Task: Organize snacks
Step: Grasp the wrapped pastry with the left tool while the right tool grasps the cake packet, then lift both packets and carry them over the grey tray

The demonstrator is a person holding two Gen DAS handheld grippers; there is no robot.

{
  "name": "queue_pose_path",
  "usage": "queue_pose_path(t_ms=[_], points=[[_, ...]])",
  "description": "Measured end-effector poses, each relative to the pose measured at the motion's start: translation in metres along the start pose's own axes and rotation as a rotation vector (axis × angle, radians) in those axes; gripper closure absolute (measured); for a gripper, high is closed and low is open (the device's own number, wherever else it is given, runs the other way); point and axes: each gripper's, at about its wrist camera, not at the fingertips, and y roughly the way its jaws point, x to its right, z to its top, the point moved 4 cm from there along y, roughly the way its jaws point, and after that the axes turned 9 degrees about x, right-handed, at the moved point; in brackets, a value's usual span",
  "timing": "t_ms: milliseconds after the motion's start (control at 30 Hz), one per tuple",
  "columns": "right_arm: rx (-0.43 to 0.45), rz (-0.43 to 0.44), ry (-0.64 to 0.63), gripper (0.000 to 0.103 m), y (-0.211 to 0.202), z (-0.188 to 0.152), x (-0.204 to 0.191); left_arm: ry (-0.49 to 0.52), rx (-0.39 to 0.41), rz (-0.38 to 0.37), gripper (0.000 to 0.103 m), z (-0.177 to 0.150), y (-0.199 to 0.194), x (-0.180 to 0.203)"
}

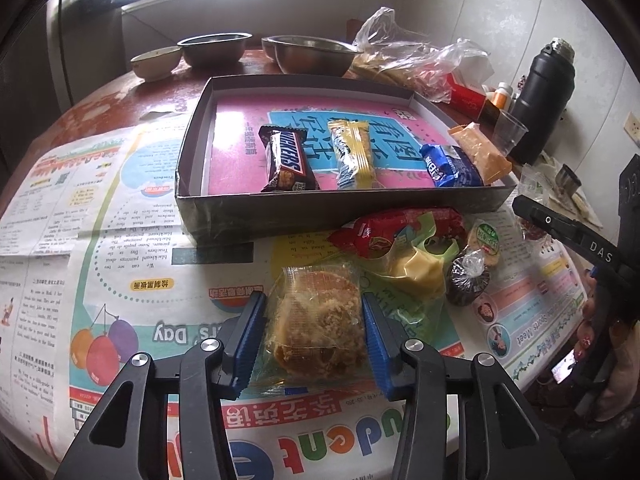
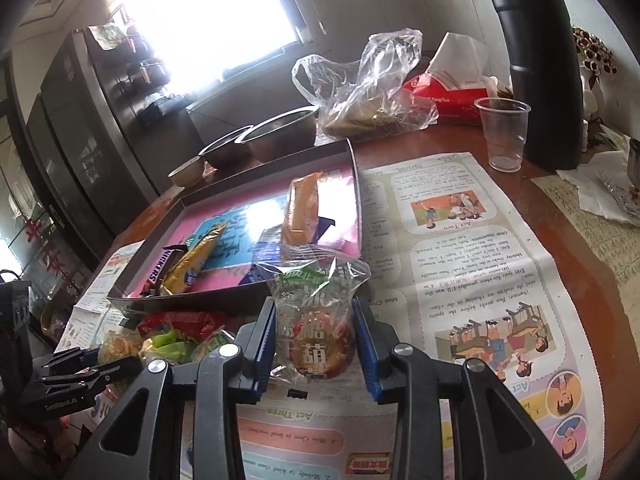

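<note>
While closed with the left gripper on a wrapped pastry lying on the newspaper, holds in the narrow right gripper a clear candy packet just before the grey box of four wrapped snacks, with loose snacks heaped by its near wall.
</note>
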Motion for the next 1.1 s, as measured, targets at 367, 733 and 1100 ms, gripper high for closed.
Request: queue_pose_path(t_ms=[367,733,1100], points=[[0.015,0.013,-0.004,0.066,-0.008,0.004,-0.009,-0.015,0.039,-0.013,0.054,0.008,-0.015,-0.003],[0.036,0.034,-0.006,0.066,-0.015,0.011,-0.018,-0.024,0.081,-0.022,0.054,0.022,-0.028,-0.005],[0.046,0.052,-0.02,0.066,-0.016,0.017,-0.03,-0.024,0.134,-0.04,0.054,0.045,-0.034,-0.001]])
